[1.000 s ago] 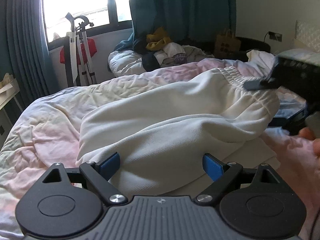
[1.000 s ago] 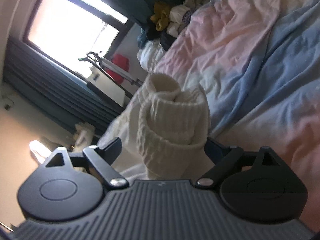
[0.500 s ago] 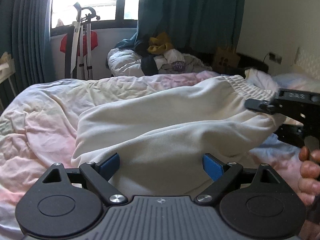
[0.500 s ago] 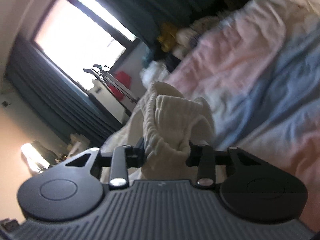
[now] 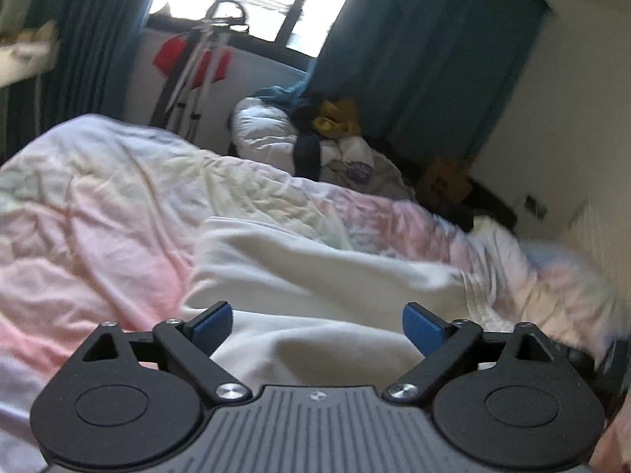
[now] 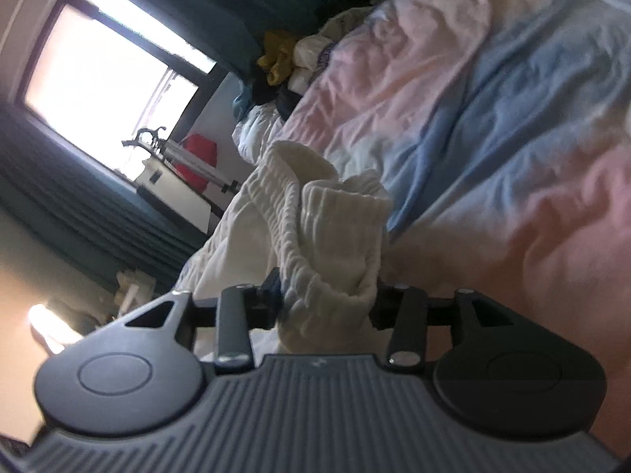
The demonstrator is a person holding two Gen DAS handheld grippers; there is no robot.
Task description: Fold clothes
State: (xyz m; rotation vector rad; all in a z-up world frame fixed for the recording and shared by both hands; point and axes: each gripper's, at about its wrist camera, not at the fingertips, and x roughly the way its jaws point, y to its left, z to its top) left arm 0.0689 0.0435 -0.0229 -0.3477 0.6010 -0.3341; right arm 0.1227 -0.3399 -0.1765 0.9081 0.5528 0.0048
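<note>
Cream white trousers (image 5: 315, 268) lie spread across a pink, white and blue duvet (image 5: 98, 197). In the left wrist view my left gripper (image 5: 317, 325) stands open, its blue pads (image 5: 420, 325) wide apart just above the cream cloth, gripping nothing. In the right wrist view my right gripper (image 6: 325, 301) is shut on the ribbed elastic waistband (image 6: 335, 244) of the trousers, which bunches up between the fingers and is lifted off the duvet (image 6: 493, 126). The right gripper's black body shows only at the right edge of the left wrist view.
A heap of clothes and white bedding (image 5: 315, 138) sits beyond the bed under teal curtains (image 5: 414, 51). A white drying rack with red cloth (image 5: 193, 63) stands by the window. A brown paper bag (image 5: 445, 181) rests near the wall. A hand (image 5: 615, 441) shows at the lower right.
My right gripper closed on the waistband and has pulled it toward the right and nearer. The left gripper stayed open while its view tilted and swung over the trousers.
</note>
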